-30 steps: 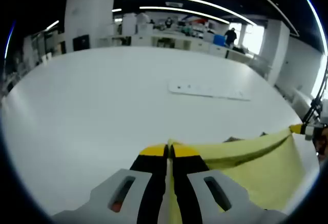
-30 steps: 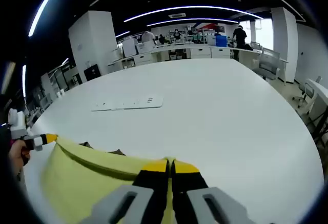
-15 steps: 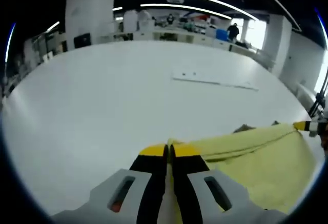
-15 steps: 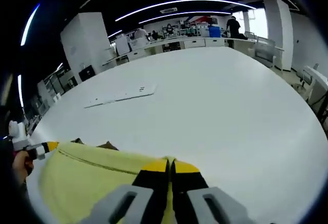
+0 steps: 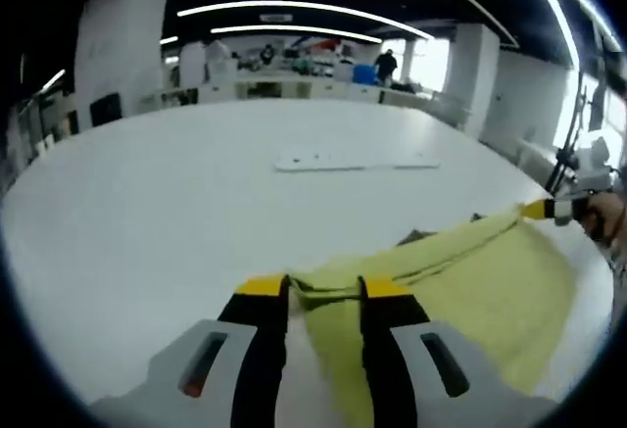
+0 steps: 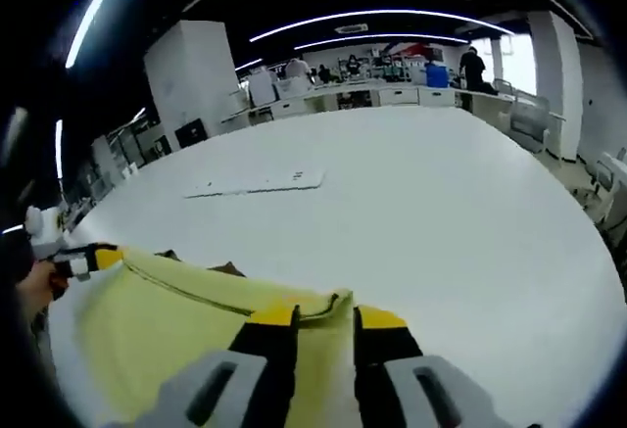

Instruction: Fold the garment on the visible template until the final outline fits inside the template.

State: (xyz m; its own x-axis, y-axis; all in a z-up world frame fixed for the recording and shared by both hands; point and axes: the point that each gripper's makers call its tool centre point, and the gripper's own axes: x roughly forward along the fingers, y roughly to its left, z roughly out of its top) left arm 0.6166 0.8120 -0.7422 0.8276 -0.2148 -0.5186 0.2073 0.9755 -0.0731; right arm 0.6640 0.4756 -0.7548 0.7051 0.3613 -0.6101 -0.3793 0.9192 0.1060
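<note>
Jaws of the left gripper [image 5: 324, 289] stood parted at the bottom of the left gripper view, a corner of the yellow garment [image 5: 470, 276] lying loose between them. Likewise the right gripper [image 6: 324, 314] was spread apart over the cloth's hem at lower centre. Beyond, the garment lay on the white table [image 6: 460, 193]. Farther off, upper centre, lay a flat white template [image 5: 355, 162].
</note>
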